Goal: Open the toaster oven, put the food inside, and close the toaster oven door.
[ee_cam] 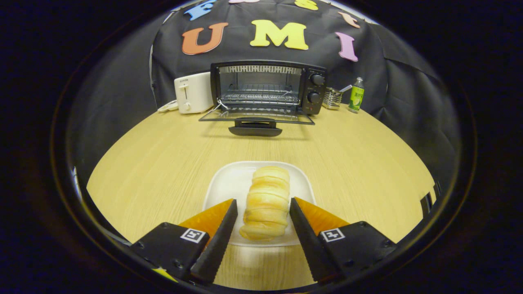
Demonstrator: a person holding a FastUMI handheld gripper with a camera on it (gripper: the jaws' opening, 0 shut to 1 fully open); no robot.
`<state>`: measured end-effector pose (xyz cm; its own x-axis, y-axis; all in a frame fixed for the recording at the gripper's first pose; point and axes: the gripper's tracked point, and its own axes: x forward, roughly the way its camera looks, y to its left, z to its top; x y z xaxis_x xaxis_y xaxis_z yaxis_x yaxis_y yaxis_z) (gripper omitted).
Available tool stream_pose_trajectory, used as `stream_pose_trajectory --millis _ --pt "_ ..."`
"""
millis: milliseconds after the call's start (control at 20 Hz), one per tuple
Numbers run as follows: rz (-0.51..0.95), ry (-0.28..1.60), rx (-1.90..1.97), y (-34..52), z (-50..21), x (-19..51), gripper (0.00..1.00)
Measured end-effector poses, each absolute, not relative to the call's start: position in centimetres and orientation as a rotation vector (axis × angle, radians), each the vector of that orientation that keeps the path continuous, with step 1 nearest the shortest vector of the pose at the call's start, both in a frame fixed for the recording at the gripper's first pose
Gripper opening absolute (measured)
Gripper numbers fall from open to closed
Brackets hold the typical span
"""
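A ridged, golden bread roll (267,202) lies lengthwise on a white square plate (229,183) on the wooden table. My gripper (263,201) is open, one finger on each side of the roll, with small gaps between the fingers and the bread. Far beyond, at the back of the table, stands the black toaster oven (267,86). Its glass door (256,118) is folded down flat, handle towards me, and the wire rack (261,97) inside is bare.
A white pop-up toaster (193,92) stands left of the oven with a white object beside it. Right of the oven are a wire holder (332,98) and a green bottle (356,95). Bare tabletop (163,155) lies between plate and oven.
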<state>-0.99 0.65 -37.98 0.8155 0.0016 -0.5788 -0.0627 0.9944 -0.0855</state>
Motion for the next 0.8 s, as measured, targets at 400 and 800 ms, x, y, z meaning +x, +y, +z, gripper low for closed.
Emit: stream_pose_trajectory --millis 400,800 --pt "0.000 0.565 -0.060 -0.4 -36.4 -0.8 0.64" --pt "0.049 0.466 -0.006 0.0 -31.4 0.4 0.64"
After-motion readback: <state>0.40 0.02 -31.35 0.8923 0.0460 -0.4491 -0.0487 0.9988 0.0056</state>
